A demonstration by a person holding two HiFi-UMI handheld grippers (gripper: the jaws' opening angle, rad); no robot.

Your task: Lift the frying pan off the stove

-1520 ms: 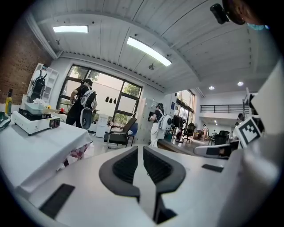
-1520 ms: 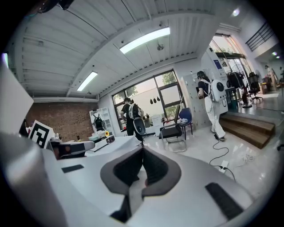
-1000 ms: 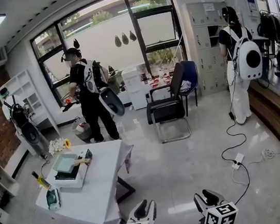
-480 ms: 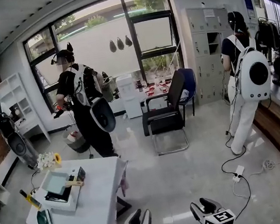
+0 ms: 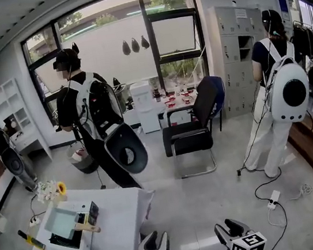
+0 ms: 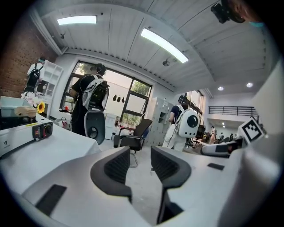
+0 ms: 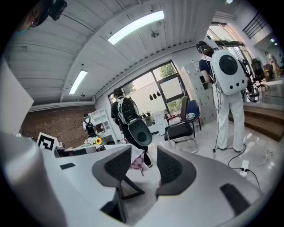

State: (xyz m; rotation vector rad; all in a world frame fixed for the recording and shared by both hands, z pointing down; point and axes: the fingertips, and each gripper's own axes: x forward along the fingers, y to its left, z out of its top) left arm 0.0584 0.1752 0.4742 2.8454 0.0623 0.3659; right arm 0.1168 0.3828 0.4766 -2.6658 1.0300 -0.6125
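The frying pan (image 5: 61, 222), pale grey-green with a wooden handle (image 5: 90, 227), sits on a white stove (image 5: 77, 247) on the white table (image 5: 116, 226) at the lower left. The left gripper view shows the stove's front (image 6: 26, 135) and the pan handle (image 6: 24, 111) far to its left. Both grippers are low at the frame's bottom edge, well short of the pan. My left gripper (image 5: 156, 240) (image 6: 141, 162) is opening its jaws with nothing between them. Empty too, my right gripper (image 5: 233, 227) (image 7: 144, 166) stands open over the floor.
A person in black with a backpack (image 5: 95, 122) stands at the table's far side. A black chair (image 5: 195, 130) is mid-room, another person (image 5: 280, 91) at the right. Cables and a power strip (image 5: 272, 198) lie on the floor. A yellow-handled tool (image 5: 31, 240) and flowers (image 5: 49, 190) are on the table.
The view has shifted, so the table sits lower and further left. The person in black has stepped closer to the table. Both grippers stay at the bottom edge.
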